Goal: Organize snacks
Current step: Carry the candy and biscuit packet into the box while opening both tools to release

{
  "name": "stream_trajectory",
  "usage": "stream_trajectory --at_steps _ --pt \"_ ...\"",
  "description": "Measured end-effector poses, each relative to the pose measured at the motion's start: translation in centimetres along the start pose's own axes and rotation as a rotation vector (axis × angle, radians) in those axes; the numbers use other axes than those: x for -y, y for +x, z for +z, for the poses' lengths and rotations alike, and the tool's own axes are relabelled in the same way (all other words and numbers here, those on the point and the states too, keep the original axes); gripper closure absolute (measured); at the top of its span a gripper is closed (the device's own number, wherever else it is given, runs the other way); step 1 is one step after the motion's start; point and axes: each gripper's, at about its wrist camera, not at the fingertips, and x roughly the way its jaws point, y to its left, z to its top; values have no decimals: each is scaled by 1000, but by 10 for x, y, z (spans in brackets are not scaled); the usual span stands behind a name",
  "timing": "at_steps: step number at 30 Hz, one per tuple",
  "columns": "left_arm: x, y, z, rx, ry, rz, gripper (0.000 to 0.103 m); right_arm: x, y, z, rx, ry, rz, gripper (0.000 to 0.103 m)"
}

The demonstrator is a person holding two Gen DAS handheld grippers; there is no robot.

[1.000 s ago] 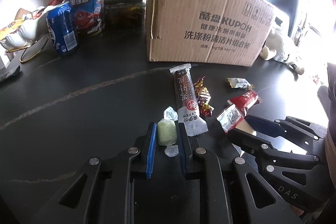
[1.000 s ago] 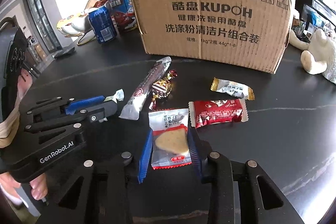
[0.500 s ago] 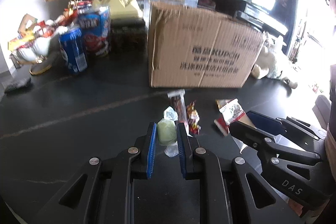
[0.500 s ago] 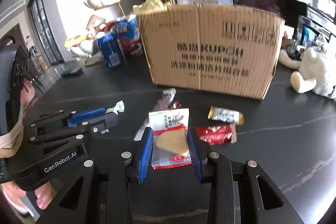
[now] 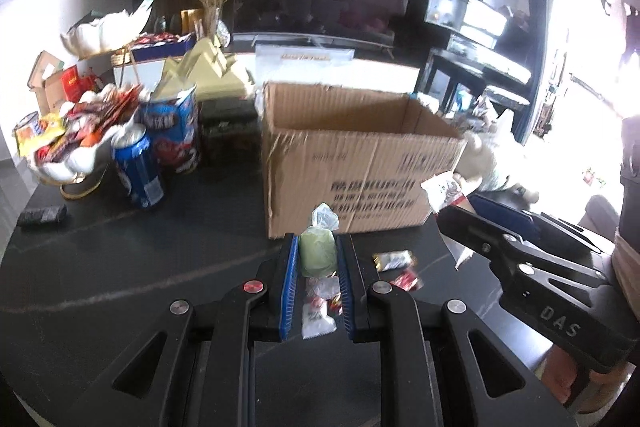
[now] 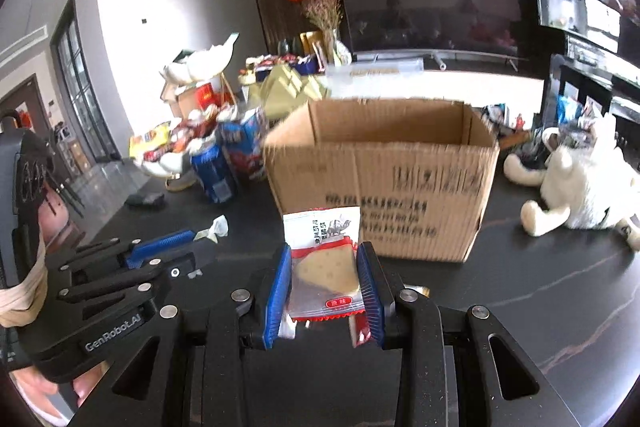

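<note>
Both lifted since earlier: left hand-held gripper pinching green candy, right hand-held gripper pinching cracker packet, now facing cardboard box opening above bench.

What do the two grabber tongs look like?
Both tongs, left and right, are black linkage frames with silver rivets and ribbed blue finger pads. White lettering reads "GenRobot.AI" on the left, "DAS" on the right.

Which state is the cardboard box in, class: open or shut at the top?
Open. The cardboard box shows no lid or flaps across its top, and its inner back wall is visible. Its contents cannot be seen.
</note>
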Motion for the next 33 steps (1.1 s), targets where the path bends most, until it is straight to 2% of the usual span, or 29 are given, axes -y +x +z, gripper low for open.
stream_trajectory --at_steps 9,19,25,33 --pt "10 -9 54 41 59 9 83 9 -5 51 43 1 -42 68" --pt "12 15 105 40 93 25 83 25 13 96 47 15 -67 68" --pt "12 36 123 36 98 23 83 39 32 110 29 26 -76 68" --pt "11 73 135 -7 103 23 83 56 60 116 4 69 -80 68"
